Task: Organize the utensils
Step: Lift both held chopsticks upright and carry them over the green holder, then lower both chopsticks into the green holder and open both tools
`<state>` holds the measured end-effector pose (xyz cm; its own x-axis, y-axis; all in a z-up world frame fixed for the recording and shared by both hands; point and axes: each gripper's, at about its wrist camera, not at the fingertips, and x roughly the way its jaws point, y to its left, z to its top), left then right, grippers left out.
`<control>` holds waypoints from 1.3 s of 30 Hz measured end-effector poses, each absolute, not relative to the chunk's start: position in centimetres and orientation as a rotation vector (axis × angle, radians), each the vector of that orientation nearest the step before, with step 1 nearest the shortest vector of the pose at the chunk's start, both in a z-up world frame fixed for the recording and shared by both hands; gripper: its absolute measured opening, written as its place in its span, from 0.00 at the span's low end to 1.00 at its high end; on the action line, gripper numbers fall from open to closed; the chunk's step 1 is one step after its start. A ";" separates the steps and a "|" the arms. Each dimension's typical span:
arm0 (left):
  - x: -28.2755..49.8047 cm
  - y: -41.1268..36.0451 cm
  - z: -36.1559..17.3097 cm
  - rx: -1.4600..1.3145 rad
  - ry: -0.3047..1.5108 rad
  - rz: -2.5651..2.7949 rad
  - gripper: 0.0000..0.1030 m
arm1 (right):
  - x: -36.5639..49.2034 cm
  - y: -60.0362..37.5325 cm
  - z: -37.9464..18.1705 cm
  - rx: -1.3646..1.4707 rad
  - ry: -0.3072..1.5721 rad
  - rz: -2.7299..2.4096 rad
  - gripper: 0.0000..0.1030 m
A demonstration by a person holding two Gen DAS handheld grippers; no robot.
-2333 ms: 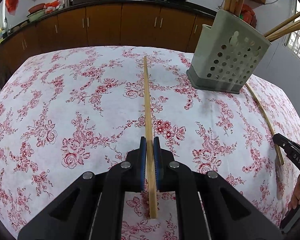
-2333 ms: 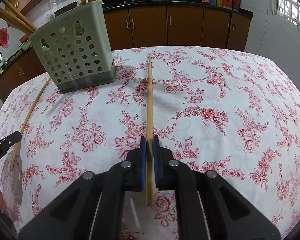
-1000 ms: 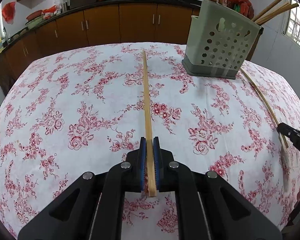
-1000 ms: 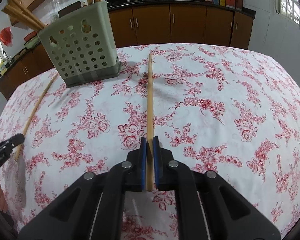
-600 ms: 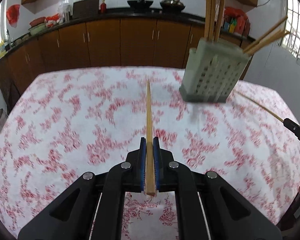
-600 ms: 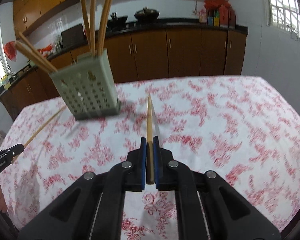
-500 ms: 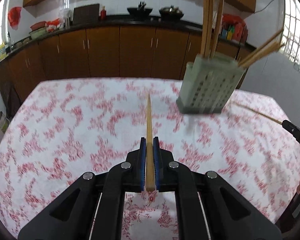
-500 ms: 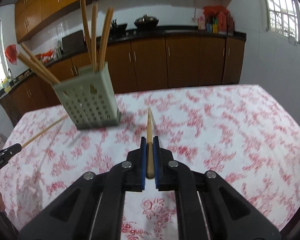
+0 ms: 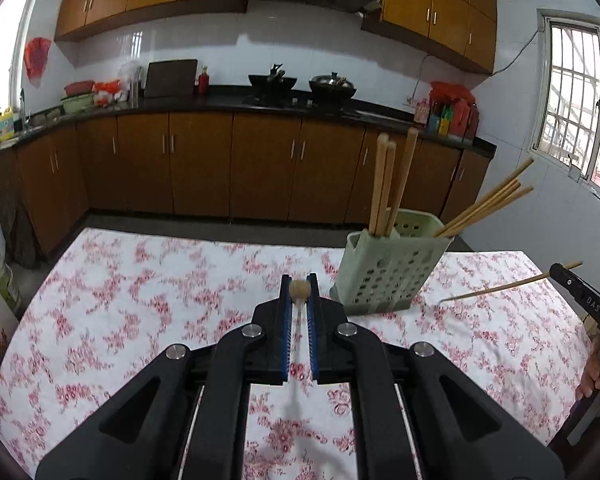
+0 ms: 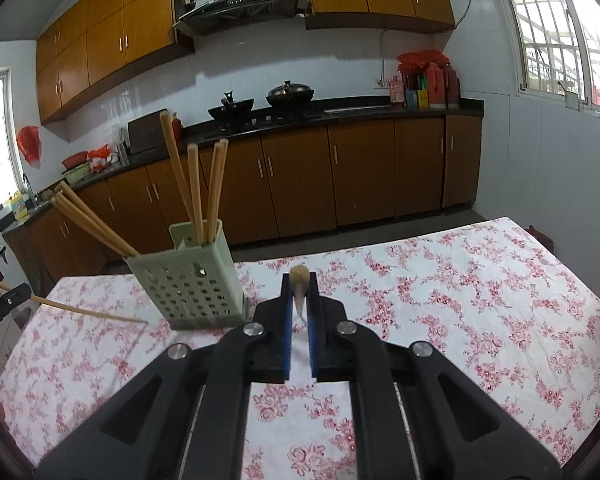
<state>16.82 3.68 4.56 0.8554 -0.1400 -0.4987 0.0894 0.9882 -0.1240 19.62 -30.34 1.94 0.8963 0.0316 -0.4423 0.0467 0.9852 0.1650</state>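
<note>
A: What have we changed since a second ago?

B: Both chopsticks have left the table. Earlier each lay flat on the floral cloth; now we have raised both tools and tipped them toward level. The left tool is clenched on its chopstick, seen end-on between the blue pads. The right tool grips the other chopstick likewise.

A: Where does the holder stand?

B: In the left view the green perforated holder sits at about two o'clock from the tool. In the right view, the same holder is at ten o'clock. It already carries several chopsticks, upright and leaning.

A: What does that mean for the task?

B: We judge both sticks are lifted clear and ready to carry to the holder; insertion is not yet done.

A: Any legible writing?

B: On the right tool's side, seen at three o'clock in the left view, white letters read "DAS", probably cut off. Counter bottle labels are too small to read.
</note>
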 end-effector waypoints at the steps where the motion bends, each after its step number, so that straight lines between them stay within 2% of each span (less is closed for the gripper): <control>1: 16.8 3.5 4.7 -0.092 0.527 -0.121 0.07 | 19.7 -30.3 2.0 0.176 0.460 -0.006 0.08; 12: 16.6 2.6 6.5 -0.075 0.484 -0.147 0.07 | 19.0 -29.8 4.6 0.185 0.421 0.043 0.07; 32: 16.3 -2.5 16.7 -0.081 0.220 -0.210 0.07 | 17.0 -27.5 16.1 0.212 0.208 0.231 0.07; 39: 19.3 -4.3 17.8 -0.094 0.152 -0.162 0.07 | 20.4 -25.9 16.2 0.175 0.191 0.216 0.07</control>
<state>19.28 -4.28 17.85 0.9754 -0.1677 -0.1428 0.1535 0.9825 -0.1053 20.43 -25.88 16.19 0.9589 0.2283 -0.1687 -0.1952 0.9618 0.1919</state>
